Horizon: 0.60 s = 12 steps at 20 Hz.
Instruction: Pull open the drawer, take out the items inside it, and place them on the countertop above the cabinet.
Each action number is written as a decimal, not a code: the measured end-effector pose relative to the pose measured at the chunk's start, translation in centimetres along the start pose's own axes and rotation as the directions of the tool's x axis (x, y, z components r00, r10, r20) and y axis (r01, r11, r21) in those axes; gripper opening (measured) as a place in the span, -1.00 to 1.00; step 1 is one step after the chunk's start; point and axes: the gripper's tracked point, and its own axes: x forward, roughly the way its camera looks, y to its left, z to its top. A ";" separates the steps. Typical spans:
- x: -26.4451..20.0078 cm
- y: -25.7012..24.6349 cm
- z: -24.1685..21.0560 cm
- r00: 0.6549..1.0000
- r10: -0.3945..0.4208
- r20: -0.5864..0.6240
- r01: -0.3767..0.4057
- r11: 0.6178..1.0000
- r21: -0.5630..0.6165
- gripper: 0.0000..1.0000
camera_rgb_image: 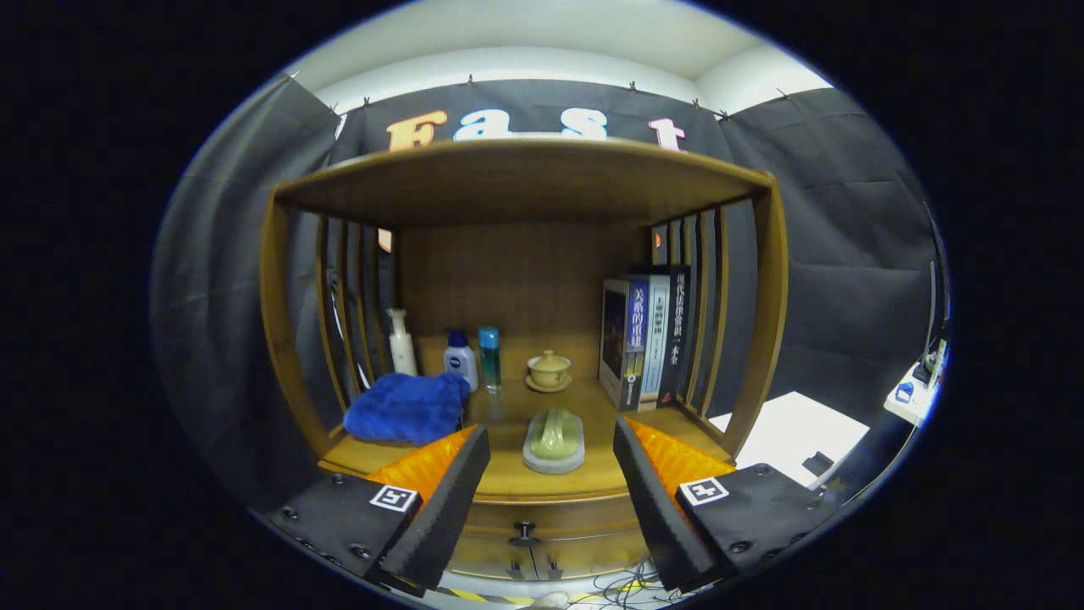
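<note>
while the tool (550,474) hangs released with fingers spread, the wooden drawer with a dark knob (525,534) sits closed below them; a pale green soap dish (554,440) rests on the wooden tabletop (508,483) between the fingers.

Even overhead light brightens the wooden cabinet's countertop (508,474); its recess is dimmer. Fisheye distortion bows the cabinet's edges, focus stays sharp centrally, and no glare shows.

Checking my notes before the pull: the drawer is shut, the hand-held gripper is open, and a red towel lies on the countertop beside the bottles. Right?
One slip: the towel is blue, not red, as the gripper view shows. The drawer is shut and the hand-held gripper open.
</note>
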 end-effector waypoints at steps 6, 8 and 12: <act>-4.1 0.6 4.1 0.999 0.022 0.041 -0.021 1.000 -0.023 0.93; -4.8 0.9 4.5 0.998 0.032 0.050 -0.031 0.999 -0.014 0.93; -5.2 0.8 4.1 0.998 0.029 0.047 -0.029 1.000 0.001 0.93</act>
